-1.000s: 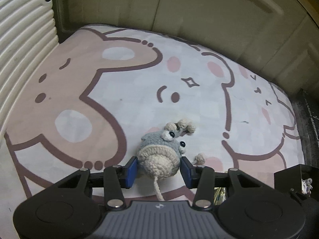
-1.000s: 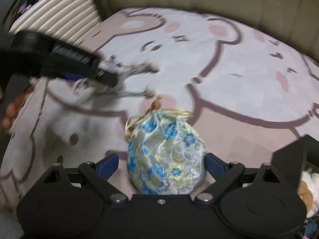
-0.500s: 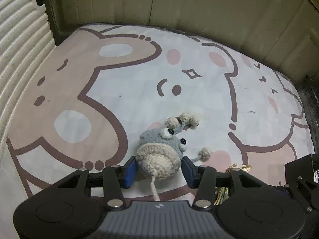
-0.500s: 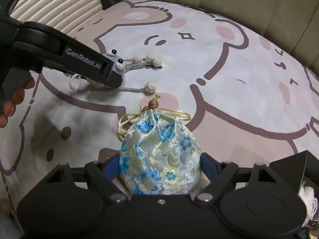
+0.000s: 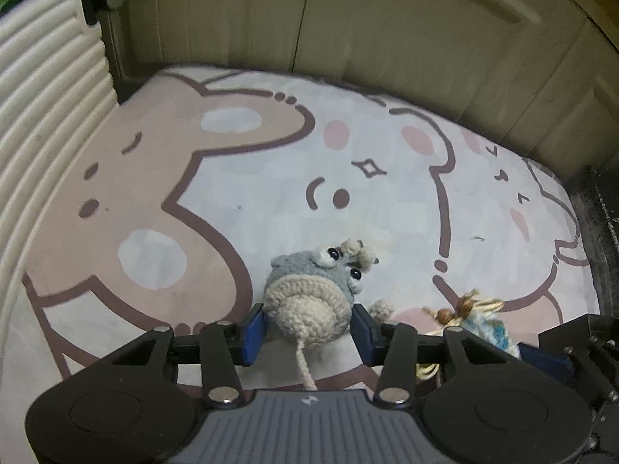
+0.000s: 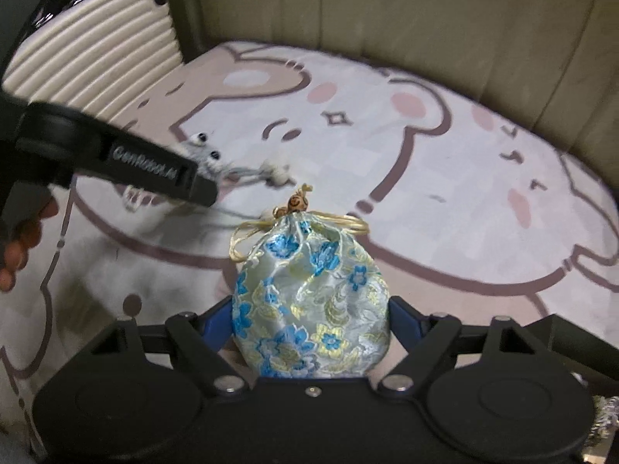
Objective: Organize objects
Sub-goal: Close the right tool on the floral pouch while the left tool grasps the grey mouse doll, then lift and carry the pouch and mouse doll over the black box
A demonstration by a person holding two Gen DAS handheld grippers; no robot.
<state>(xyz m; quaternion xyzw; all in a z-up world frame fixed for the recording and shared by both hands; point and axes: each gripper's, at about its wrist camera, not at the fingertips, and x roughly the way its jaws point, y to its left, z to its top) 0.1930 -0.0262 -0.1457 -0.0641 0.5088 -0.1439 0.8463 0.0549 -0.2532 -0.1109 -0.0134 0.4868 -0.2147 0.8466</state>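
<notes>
Item 1. Grey and cream crocheted toy creature, round-bodied, with black bead eyes, thin yarn limbs ending in cream pompoms and a cream yarn tail hanging toward the camera. Location: between the two blue pads of the left gripper, which pinch it at both flanks; the jaws are closing on it. In the right wrist view the same toy shows only in part, blurred, behind the left gripper's black finger, above the mat's left half.

Item 2. Pale silver satin drawstring pouch with blue and yellow flower brocade, gold cord gathered at the neck, brown wooden bead at the top. Location: upright between the blue pads of the right gripper, which press its sides, spread wide around its bulk. In the left wrist view its neck and beads peek out at lower right, just beside the toy.

Item 3. Soft mat printed with pink and white cartoon bears outlined in brown. It lies under both items.

Item 4. Cream ribbed panel, standing along the mat's left edge.

Item 5. Beige panelled wall, behind the mat.

Item 6. Person's fingers, at the left margin of the right wrist view, on the left gripper's handle.
</notes>
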